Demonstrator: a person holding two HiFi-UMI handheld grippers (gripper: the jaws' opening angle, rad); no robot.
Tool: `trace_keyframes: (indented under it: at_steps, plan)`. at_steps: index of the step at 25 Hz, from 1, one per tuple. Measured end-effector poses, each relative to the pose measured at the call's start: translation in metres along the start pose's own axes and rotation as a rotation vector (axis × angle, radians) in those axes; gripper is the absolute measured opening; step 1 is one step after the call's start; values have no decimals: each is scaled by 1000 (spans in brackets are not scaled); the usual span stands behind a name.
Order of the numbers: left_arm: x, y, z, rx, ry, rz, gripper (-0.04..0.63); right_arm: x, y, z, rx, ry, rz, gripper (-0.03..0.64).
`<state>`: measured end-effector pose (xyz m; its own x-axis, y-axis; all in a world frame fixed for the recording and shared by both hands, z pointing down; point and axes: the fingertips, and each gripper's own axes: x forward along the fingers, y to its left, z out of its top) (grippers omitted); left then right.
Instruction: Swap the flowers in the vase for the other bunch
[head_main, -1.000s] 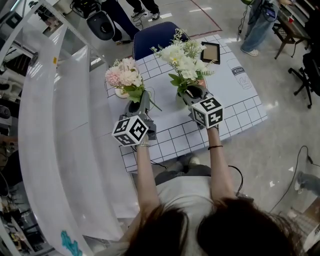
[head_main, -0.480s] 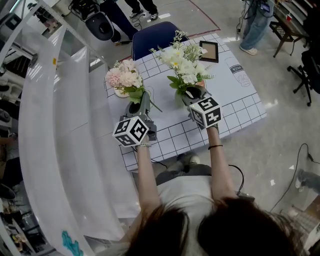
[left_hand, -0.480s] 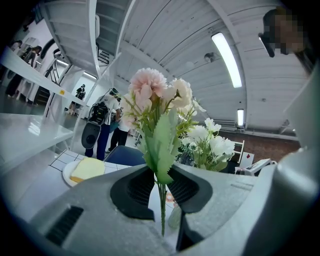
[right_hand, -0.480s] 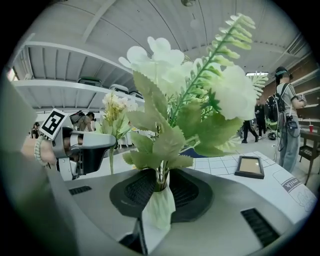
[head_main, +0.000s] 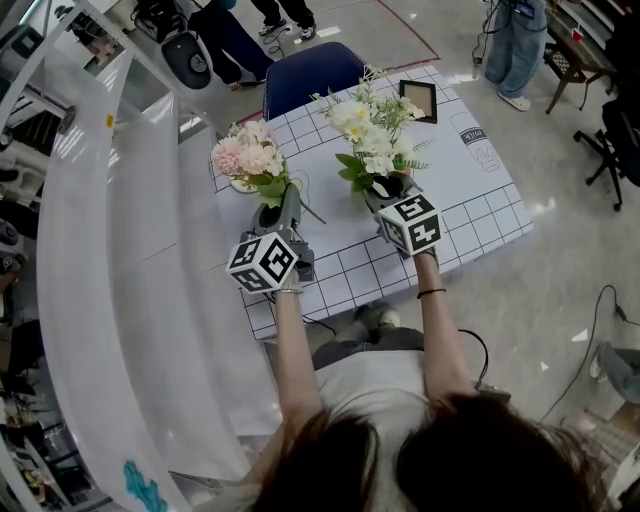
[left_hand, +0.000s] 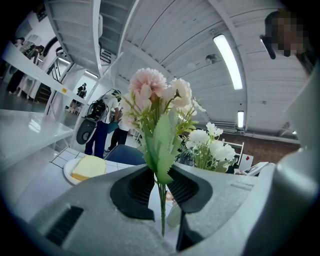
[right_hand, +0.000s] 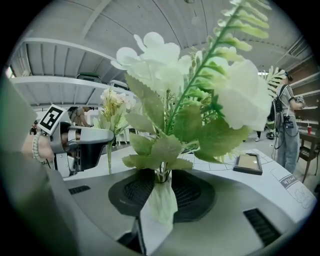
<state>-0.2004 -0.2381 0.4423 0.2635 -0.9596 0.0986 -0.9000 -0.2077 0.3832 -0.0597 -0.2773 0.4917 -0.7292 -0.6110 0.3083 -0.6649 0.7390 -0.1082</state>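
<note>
A pink bunch (head_main: 247, 155) (left_hand: 155, 100) is up off the checked table (head_main: 480, 200), its thin stem pinched in my left gripper (head_main: 283, 203) (left_hand: 161, 192), which is shut on it. The white bunch (head_main: 372, 122) (right_hand: 190, 75) stands to its right. Its stems run down between the jaws of my right gripper (head_main: 384, 187) (right_hand: 162, 192) into a pale, narrow-necked vase (right_hand: 156, 207), which shows only in the right gripper view. The right jaws have just been opening. The stems are still between them, and the pads (right_hand: 195, 192) sit slack beside the stems.
A white plate (head_main: 238, 186) (left_hand: 70, 167) holding a yellow block lies behind the pink bunch. A dark picture frame (head_main: 420, 100) (right_hand: 248, 163) lies at the table's far right, and a blue chair (head_main: 315, 68) is behind the table. A white curved counter (head_main: 110, 250) runs along the left. People stand beyond.
The white bunch has swung away from me and stands taller and more upright. The right gripper's cube has shifted slightly. The left gripper and pink bunch have not moved.
</note>
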Motion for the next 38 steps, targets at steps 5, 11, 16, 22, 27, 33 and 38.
trace_keyframes:
  at_steps: [5,11,16,22,27,33,38]
  plan:
    - [-1,1,-1,-3,3,-2,75,-1,0,-1,-4,6,-13,80]
    - [-2,3,-2,-8,3,-1,75,-1,-1,1,19,-22,-25,98]
    - [-1,1,-5,-9,10,-9,75,-2,-4,-3,38,-28,-36,110]
    - [-1,1,-6,-12,15,-16,75,-3,-5,-3,65,-47,-41,112]
    - [-2,1,-7,-17,14,-19,75,-8,-6,-3,75,-56,-41,112]
    - [-2,-1,-10,-23,19,-26,75,-13,-6,-3,91,-70,-38,112]
    - [-3,-5,-14,-25,28,-34,75,-17,-5,-3,105,-79,-33,112]
